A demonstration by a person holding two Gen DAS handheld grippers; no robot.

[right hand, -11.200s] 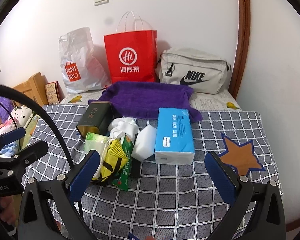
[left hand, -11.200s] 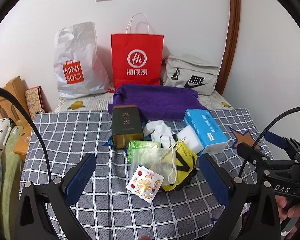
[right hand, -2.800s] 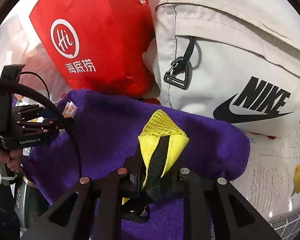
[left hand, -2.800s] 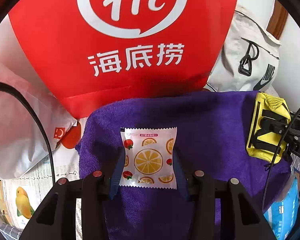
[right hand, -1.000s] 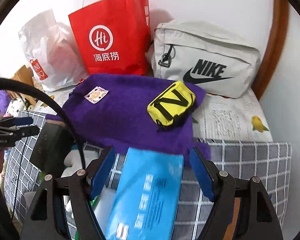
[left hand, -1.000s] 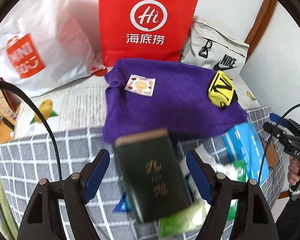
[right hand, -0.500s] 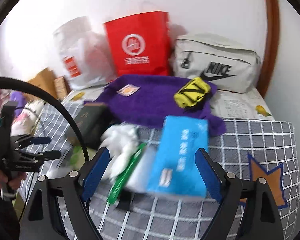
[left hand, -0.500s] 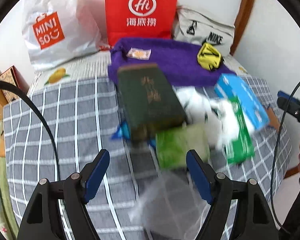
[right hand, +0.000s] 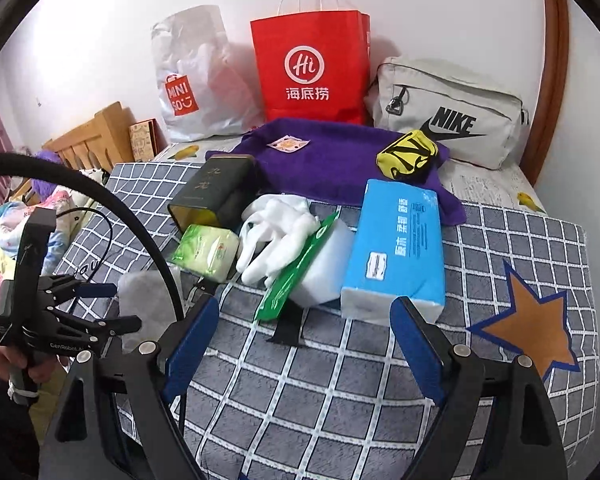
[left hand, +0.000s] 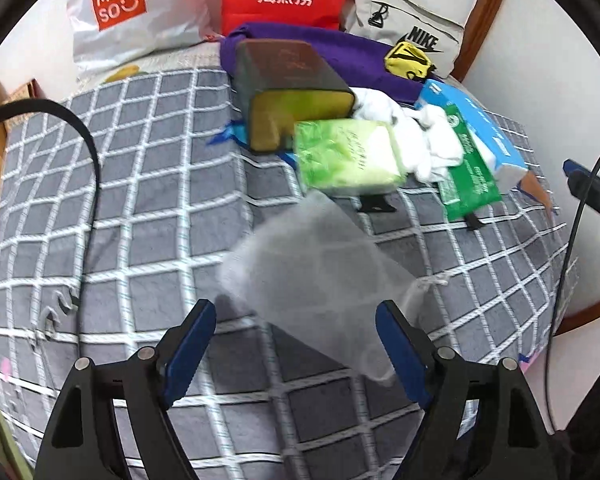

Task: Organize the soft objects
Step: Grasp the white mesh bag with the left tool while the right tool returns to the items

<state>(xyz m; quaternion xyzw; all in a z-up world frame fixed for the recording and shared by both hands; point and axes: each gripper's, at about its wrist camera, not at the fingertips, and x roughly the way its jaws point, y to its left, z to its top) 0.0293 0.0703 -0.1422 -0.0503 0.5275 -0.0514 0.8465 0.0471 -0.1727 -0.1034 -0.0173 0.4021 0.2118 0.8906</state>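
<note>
A purple towel (right hand: 340,160) lies at the back with an orange-print sachet (right hand: 288,144) and a yellow pouch (right hand: 408,156) on it. In front is a pile: dark tin (right hand: 212,192), green tissue pack (right hand: 208,252), white cloth (right hand: 276,224), green wipes pack (right hand: 296,272), white sponge (right hand: 324,268) and blue tissue pack (right hand: 400,240). My left gripper (left hand: 296,344) hangs over a translucent mesh bag (left hand: 316,276); its jaws are opening, and the bag's near end lies between them untouched. My right gripper (right hand: 304,344) is open and empty over the checked cover (right hand: 340,392), short of the pile.
Against the wall stand a white Miniso bag (right hand: 192,80), a red paper bag (right hand: 312,68) and a grey Nike bag (right hand: 448,116). A wooden headboard (right hand: 96,136) and bedding are at the left. An orange star patch (right hand: 528,320) marks the cover's right side.
Both grippers have drawn back from the towel to the near side, leaving the sachet and pouch on it. The left one has sunk over the mesh bag.
</note>
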